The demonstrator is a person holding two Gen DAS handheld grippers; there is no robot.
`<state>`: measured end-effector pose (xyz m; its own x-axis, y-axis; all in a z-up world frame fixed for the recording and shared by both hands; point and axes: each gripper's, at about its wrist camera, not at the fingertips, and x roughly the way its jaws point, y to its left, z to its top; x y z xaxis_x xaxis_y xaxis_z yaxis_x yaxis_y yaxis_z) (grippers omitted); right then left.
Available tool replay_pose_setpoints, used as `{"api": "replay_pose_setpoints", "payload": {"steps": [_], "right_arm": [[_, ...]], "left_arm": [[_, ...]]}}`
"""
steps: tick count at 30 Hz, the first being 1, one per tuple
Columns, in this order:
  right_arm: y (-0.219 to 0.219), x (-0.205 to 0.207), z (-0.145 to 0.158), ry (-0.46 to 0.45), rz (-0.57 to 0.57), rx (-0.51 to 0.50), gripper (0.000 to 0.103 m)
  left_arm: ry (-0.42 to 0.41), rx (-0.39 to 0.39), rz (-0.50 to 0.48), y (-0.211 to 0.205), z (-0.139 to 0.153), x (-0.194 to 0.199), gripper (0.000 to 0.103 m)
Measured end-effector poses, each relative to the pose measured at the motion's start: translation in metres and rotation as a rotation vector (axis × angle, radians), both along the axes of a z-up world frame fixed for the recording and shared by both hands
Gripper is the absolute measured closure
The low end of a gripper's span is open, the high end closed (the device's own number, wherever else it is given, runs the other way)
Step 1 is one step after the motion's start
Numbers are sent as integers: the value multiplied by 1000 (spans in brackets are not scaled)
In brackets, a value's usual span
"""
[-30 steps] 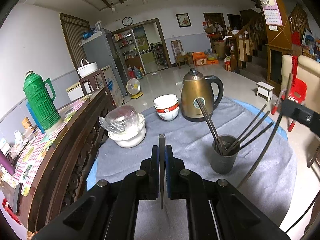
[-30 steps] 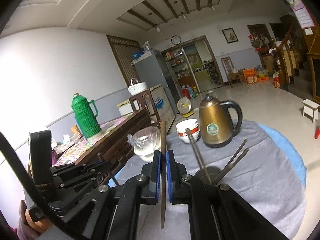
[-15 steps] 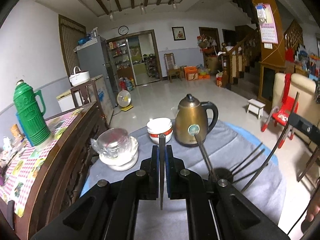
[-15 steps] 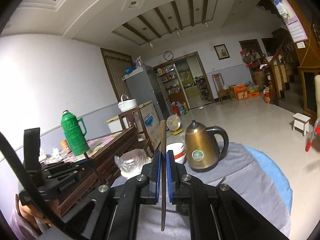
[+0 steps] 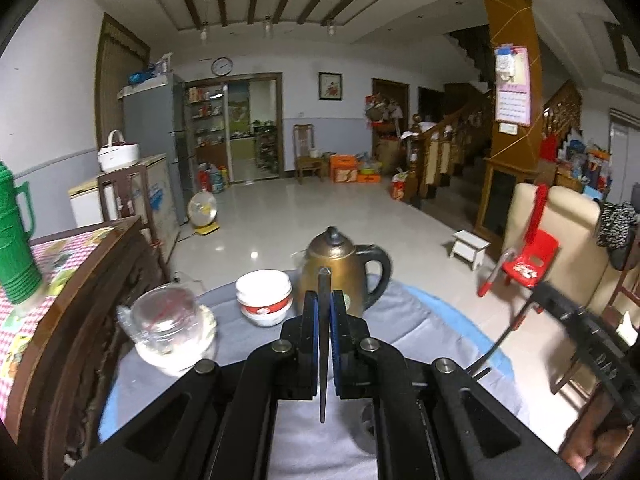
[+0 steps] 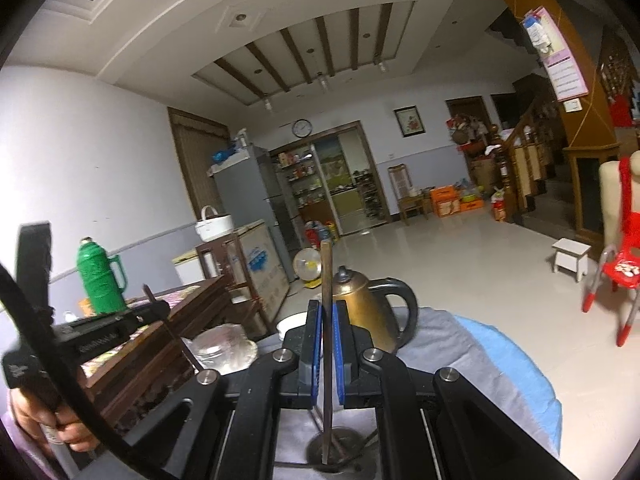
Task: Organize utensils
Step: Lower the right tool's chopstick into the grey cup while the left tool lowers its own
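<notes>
Step in hand: loading chopsticks into holder.
Right gripper (image 6: 327, 354) jaws clamped on upright chopstick (image 6: 326, 280), tip over holder cup (image 6: 340, 450) on bench.
Left gripper (image 5: 323, 332) jaws clamped on second chopstick (image 5: 323, 360).
Next: lower straight, release; cup rim partly hidden, alignment probably good.
</notes>
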<state>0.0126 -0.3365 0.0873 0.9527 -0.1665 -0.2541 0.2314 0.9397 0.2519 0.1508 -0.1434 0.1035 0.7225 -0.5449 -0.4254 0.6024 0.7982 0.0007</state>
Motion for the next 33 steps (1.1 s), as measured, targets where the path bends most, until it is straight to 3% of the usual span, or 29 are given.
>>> {"api": "replay_pose_setpoints", "payload": {"steps": [14,33], "right_arm": [[6,20,-29,50,-28,-32,97],[19,22,-58,155,7,-31,97]], "left_arm": [[48,-58,-101,-27,-24,6,97],[183,-51,-116,-17,-67,23,97]]}}
